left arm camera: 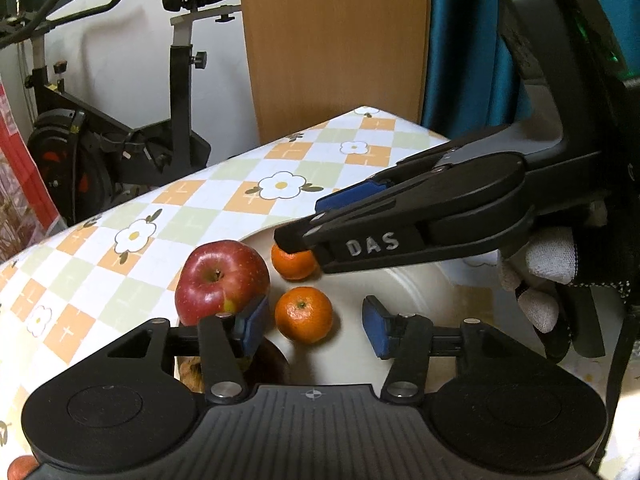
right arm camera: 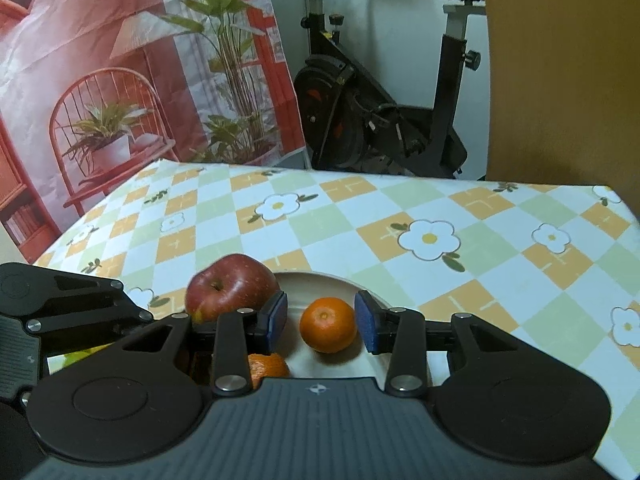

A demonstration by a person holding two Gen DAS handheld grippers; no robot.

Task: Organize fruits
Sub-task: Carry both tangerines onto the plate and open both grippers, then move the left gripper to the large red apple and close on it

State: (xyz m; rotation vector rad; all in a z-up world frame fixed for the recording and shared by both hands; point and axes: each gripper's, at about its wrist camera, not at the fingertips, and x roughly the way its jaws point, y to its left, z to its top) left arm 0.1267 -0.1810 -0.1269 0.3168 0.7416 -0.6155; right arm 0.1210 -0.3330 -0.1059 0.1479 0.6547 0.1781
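Note:
A white plate holds a red apple at its left rim and two mandarins. The nearer mandarin lies on the plate between the blue pads of my left gripper, which is open with a gap on both sides. My right gripper comes in from the right, its tips over the farther mandarin. In the right wrist view that mandarin rests on the plate between the pads of the right gripper. A gap shows at the left pad. The apple is beside it.
The table wears a checked cloth with flowers; its far edge is close behind the plate. An exercise bike and a wooden board stand beyond. A gloved hand holds the right gripper. Something brown lies under my left finger.

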